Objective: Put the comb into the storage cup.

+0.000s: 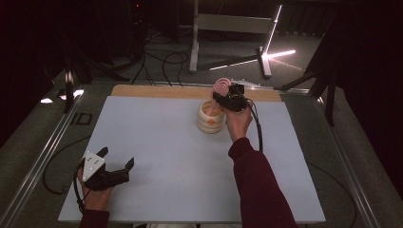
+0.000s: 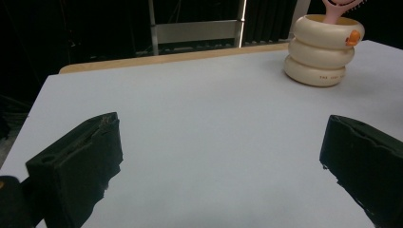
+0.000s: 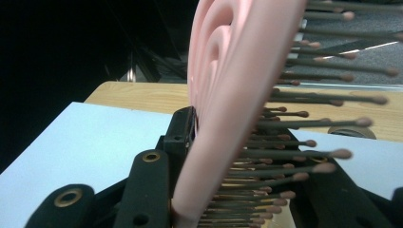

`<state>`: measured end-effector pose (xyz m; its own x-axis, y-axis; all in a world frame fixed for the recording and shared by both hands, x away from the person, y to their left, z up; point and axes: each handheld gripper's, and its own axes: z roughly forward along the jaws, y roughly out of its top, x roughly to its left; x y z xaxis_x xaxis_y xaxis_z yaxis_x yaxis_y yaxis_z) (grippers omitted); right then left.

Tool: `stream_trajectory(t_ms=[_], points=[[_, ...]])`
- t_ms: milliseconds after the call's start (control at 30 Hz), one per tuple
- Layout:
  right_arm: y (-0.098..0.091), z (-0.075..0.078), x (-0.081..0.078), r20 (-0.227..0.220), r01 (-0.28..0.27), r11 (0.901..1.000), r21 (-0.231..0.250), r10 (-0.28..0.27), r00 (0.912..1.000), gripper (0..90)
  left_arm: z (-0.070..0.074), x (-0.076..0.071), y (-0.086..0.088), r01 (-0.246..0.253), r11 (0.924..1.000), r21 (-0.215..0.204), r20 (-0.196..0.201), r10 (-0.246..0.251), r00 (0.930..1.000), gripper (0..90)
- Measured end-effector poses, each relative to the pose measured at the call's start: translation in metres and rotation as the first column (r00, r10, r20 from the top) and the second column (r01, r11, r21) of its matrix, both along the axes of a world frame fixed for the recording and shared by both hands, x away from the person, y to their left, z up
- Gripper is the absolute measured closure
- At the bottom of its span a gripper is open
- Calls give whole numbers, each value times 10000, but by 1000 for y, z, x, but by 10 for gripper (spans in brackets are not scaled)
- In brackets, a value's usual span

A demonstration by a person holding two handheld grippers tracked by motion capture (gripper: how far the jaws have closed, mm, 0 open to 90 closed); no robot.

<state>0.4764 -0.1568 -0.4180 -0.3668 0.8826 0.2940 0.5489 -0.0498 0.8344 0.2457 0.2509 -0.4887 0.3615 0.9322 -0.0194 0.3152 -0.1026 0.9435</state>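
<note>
A: High view: the right hand-held gripper [image 1: 227, 98] is clenched on a pink hairbrush [image 1: 221, 86], directly above a cream ribbed cup [image 1: 211, 119] at the far middle of the pale worktop [image 1: 157, 142].

B: And the other hand?

A: The left hand-held gripper [image 1: 116, 161] rests released at the near left corner, jaws wide with nothing between them, well apart from the cup.

B: Which way does the brush point?

A: Its long axis stands close to upright. The bristled head is up, the handle goes down into the cup's mouth. In the right gripper view the bristles [image 3: 304, 142] stick out to the right.

B: What could go wrong?

A: The jaws grip on the head, so I judge the bristles could give and let the brush twist. A sideways pull with the handle inside could also tip the cup.
</note>
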Motion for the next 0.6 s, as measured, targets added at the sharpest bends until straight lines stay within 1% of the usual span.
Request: stream_trajectory(t_ms=[600], points=[[-2, -4, -1, 12, 179, 9998, 76, -180, 9998, 632, 0, 0, 0, -21, 10000, 9, -16, 21, 10000, 7]])
